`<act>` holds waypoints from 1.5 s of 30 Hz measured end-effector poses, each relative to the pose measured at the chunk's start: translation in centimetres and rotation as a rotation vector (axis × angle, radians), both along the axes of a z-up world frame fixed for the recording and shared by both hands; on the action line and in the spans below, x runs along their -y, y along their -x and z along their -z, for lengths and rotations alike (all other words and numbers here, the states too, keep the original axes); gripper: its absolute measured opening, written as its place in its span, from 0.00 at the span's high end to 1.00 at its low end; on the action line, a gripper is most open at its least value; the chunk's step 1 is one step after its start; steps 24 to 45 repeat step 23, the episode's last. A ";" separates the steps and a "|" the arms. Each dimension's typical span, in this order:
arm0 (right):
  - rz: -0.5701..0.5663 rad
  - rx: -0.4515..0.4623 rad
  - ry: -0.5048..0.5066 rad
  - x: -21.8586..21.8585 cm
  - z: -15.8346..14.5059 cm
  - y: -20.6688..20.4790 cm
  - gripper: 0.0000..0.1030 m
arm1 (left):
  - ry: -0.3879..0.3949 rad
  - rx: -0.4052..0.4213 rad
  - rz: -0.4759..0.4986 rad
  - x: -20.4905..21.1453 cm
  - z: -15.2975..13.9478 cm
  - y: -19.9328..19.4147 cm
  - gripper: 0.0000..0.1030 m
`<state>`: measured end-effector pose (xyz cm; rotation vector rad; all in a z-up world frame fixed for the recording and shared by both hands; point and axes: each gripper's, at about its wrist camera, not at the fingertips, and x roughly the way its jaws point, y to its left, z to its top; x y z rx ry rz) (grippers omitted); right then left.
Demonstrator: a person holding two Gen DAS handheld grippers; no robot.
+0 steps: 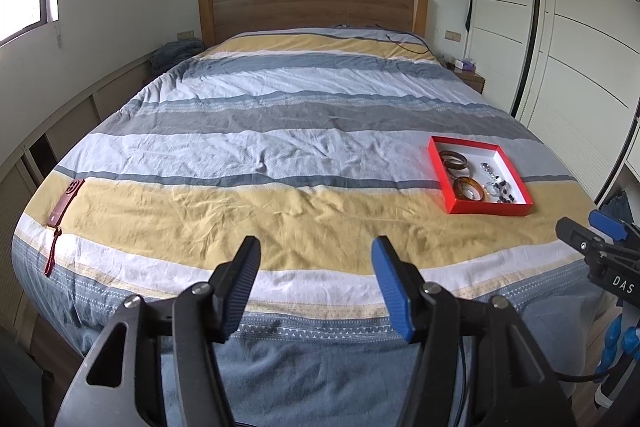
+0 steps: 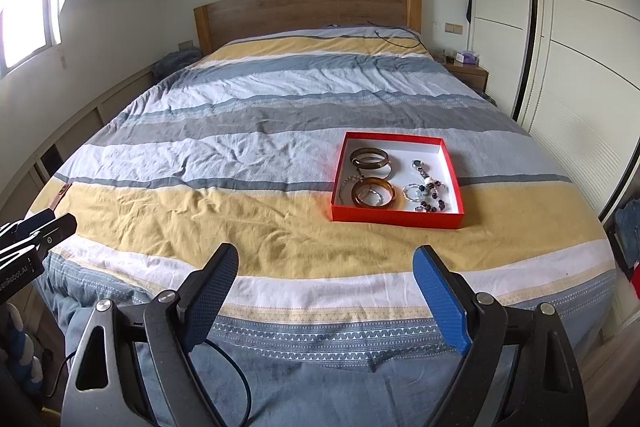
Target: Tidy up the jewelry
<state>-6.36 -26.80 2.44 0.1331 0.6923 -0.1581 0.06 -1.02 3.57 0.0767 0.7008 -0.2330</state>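
The bedcover (image 2: 280,131) is showing broad stripes of yellow, grey-blue and white, with narrow patterned bands near its foot. The tray (image 2: 396,217) is showing red walls around a white floor. Two bangles (image 2: 374,191) are looking amber-brown. A phone (image 1: 64,203) is lying in what seems a dark red case.

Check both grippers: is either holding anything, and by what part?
Nothing held. Left gripper and right gripper are both open and empty above the bed. The jewelry sits in the red box.
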 end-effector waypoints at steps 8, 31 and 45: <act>0.004 -0.023 0.000 0.0 0.8 -0.4 0.14 | -0.004 -0.019 -0.003 -0.1 0.9 -0.5 0.43; 0.015 -0.062 0.007 0.0 2.1 -1.5 0.04 | -0.003 -0.075 0.000 -0.2 2.5 -1.5 0.42; 0.015 -0.062 0.007 0.0 2.1 -1.5 0.04 | -0.003 -0.075 0.000 -0.2 2.5 -1.5 0.42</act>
